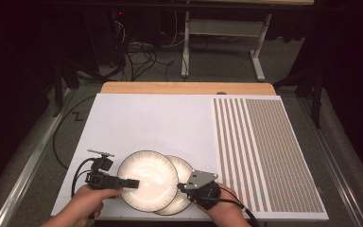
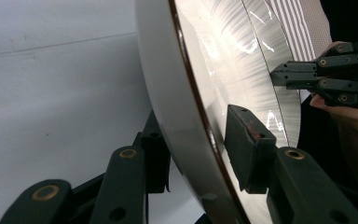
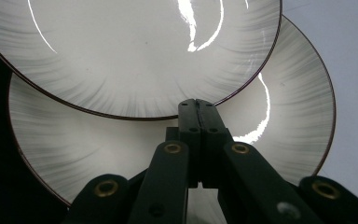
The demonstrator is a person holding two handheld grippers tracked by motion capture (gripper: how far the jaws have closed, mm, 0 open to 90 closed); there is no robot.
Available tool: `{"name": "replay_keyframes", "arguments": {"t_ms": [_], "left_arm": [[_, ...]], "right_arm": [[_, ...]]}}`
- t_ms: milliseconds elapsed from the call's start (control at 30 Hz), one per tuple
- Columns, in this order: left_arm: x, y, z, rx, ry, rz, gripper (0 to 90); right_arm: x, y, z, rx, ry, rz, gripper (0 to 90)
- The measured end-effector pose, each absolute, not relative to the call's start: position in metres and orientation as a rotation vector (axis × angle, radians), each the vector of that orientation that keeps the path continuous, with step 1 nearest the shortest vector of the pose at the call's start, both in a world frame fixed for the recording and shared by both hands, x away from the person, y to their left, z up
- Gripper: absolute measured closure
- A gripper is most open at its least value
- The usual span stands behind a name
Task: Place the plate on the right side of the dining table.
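Two pale plates with dark rims lie overlapped near the table's front edge. The upper plate (image 1: 147, 179) (image 3: 135, 51) rests partly on the lower plate (image 1: 183, 176) (image 3: 289, 121). My left gripper (image 1: 128, 182) (image 2: 200, 140) comes in from the left and is shut on the upper plate's left rim (image 2: 186, 121), one pad (image 2: 249, 144) on top and the other jaw underneath. My right gripper (image 1: 183, 186) (image 3: 198, 106) is shut with nothing between its jaws. Its tips sit over the lower plate, right at the upper plate's edge. The right gripper's tips (image 2: 289, 77) also show at the far side of the plates.
A white sheet (image 1: 146, 118) covers most of the table. A finely striped mat (image 1: 264, 151) fills its right part. The wooden table edge (image 1: 184, 88) runs along the back. Beyond it are floor cables (image 1: 137, 54) and a white table frame (image 1: 227, 28).
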State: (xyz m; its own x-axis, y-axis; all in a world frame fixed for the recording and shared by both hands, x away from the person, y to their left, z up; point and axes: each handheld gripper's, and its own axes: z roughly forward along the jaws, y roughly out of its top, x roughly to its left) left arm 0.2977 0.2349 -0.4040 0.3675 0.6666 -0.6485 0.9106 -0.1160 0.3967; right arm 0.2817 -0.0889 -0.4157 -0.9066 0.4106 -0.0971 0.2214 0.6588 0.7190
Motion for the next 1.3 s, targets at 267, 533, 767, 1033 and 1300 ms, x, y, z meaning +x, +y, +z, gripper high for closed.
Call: {"name": "replay_keyframes", "arguments": {"t_ms": [267,533,767,1033,1300], "left_arm": [[0.297,0.238,-0.406,1.823,1.377,-0.419,64.6],[0.297,0.237,-0.406,1.802,1.374,-0.418,66.2],[0.296,0.238,-0.406,1.785,1.364,-0.412,68.3],[0.295,0.239,-0.407,1.770,1.360,-0.409,69.0],[0.295,0.242,-0.406,1.768,1.352,-0.391,69.4]], "right_arm": [[0.281,-0.089,-0.416,0.508,2.628,1.081,90.0],[0.281,-0.092,-0.413,0.516,2.617,1.102,90.0],[0.284,-0.103,-0.408,0.560,2.581,1.149,90.0],[0.290,-0.120,-0.401,0.636,2.525,1.208,82.5],[0.296,-0.143,-0.395,0.714,2.432,1.263,71.3]]}}
